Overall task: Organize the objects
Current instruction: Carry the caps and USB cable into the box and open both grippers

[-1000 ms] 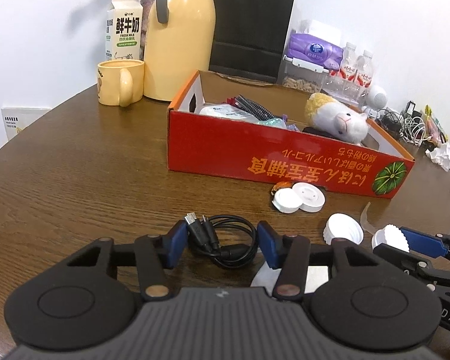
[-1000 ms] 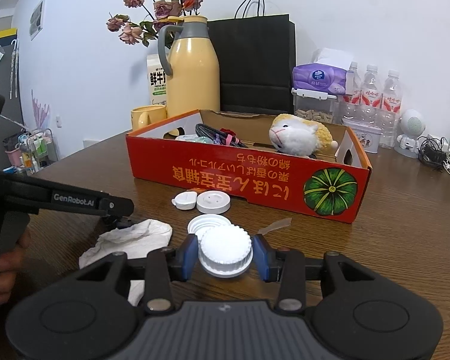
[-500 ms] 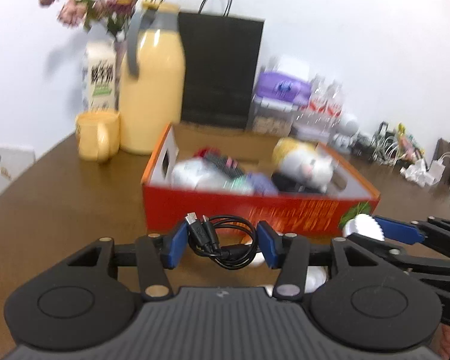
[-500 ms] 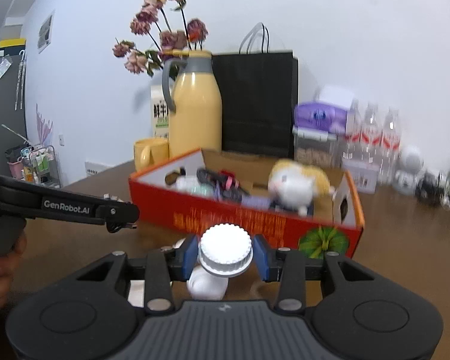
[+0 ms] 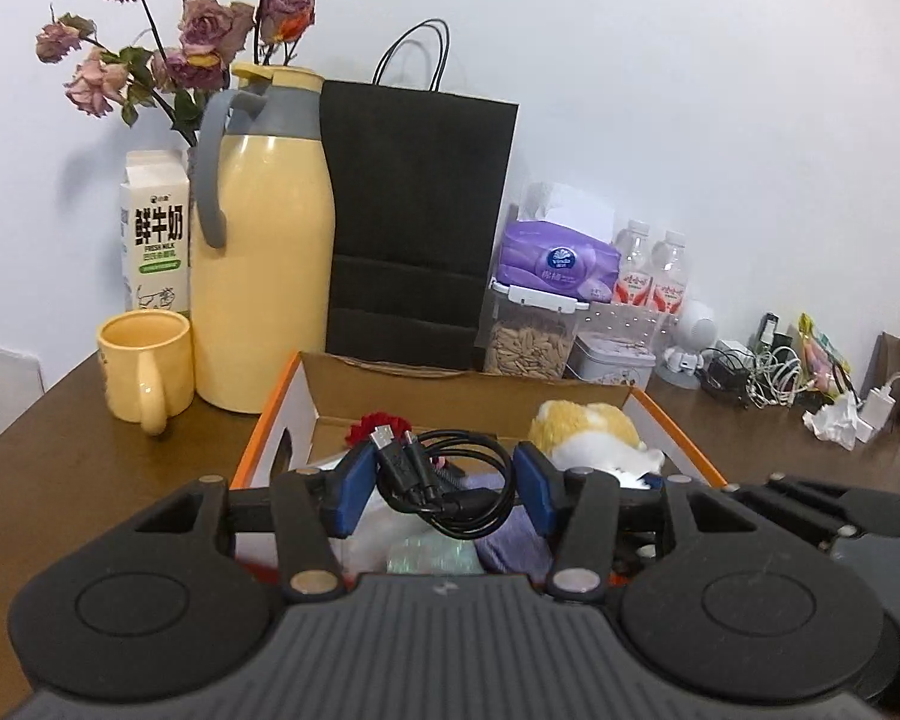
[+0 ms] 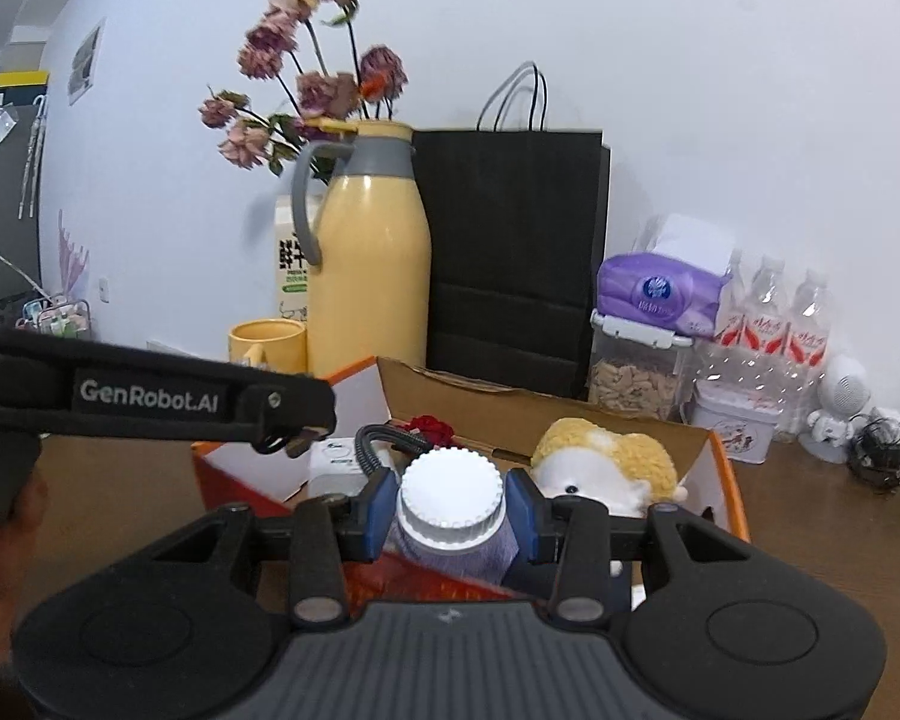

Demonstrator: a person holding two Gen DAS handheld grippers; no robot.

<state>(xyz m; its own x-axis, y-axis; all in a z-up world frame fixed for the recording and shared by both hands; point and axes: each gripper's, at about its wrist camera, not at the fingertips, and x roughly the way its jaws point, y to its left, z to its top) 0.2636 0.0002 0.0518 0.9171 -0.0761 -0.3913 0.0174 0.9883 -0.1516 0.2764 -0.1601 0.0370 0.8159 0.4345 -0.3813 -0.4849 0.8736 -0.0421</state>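
My left gripper [image 5: 444, 492] is shut on a coiled black USB cable [image 5: 450, 483], held in the air over the near edge of the red cardboard box [image 5: 270, 420]. My right gripper [image 6: 453, 507] is shut on a white ribbed bottle cap [image 6: 452, 498], also above the box [image 6: 727, 480]. Inside the box lie a yellow and white plush sheep [image 5: 594, 435], a red fabric flower [image 5: 378, 425], a purple cloth [image 5: 510, 540] and other small items. The left gripper's arm [image 6: 150, 397] crosses the right wrist view at the left.
Behind the box stand a yellow thermos jug [image 5: 264, 276], a yellow mug [image 5: 144, 366], a milk carton [image 5: 156, 234], dried roses, a black paper bag [image 5: 414, 228], a tissue pack on a food jar [image 5: 534, 324], water bottles and tangled chargers [image 5: 762, 372] on the brown table.
Both grippers have risen from the tabletop and moved forward to hang over the box, still carrying the cable and the cap. The loose caps and tissue on the table have dropped out of view.
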